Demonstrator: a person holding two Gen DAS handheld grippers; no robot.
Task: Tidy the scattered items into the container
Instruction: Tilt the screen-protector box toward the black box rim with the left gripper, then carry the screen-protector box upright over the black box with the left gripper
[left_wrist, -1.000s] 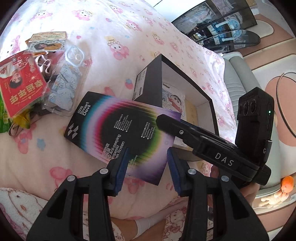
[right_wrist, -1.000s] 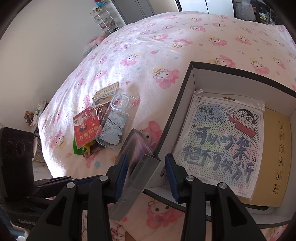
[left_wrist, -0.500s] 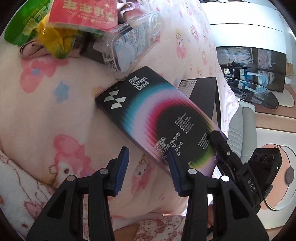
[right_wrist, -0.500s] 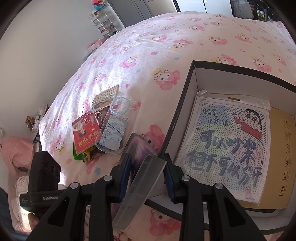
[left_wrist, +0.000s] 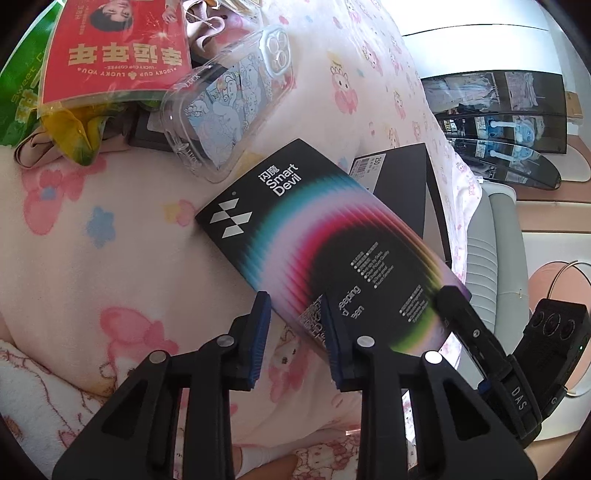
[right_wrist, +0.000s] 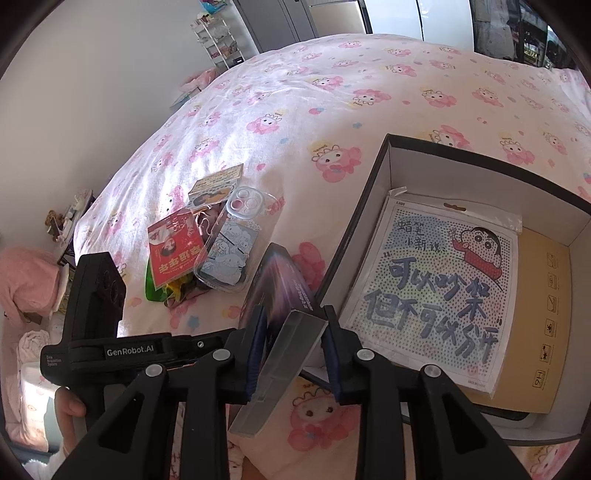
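leftmost on the bed: the loose pile, red coffee sachet (left_wrist: 114, 51) on top, clear phone case (left_wrist: 236, 99) leaning off its right side, both waiting their turn. next over, the smart devil box (left_wrist: 325, 251) sits tilted, its far end down on the sheet (left_wrist: 92, 184) and its near end held up. left gripper (left_wrist: 295, 332) has its fingers partly spread around the box's near edge; can't tell whether the pads actually bite. right gripper (right_wrist: 293, 334) is pinched on the box's near end. rightmost, the open container (right_wrist: 373, 184), with a cartoon card (right_wrist: 439, 295) flat inside, just beside the box. my read: lift the far end clear of the black rim first, swing right, lay it flat on the card. one firm hold is better than two half holds, so left should commit or back off.
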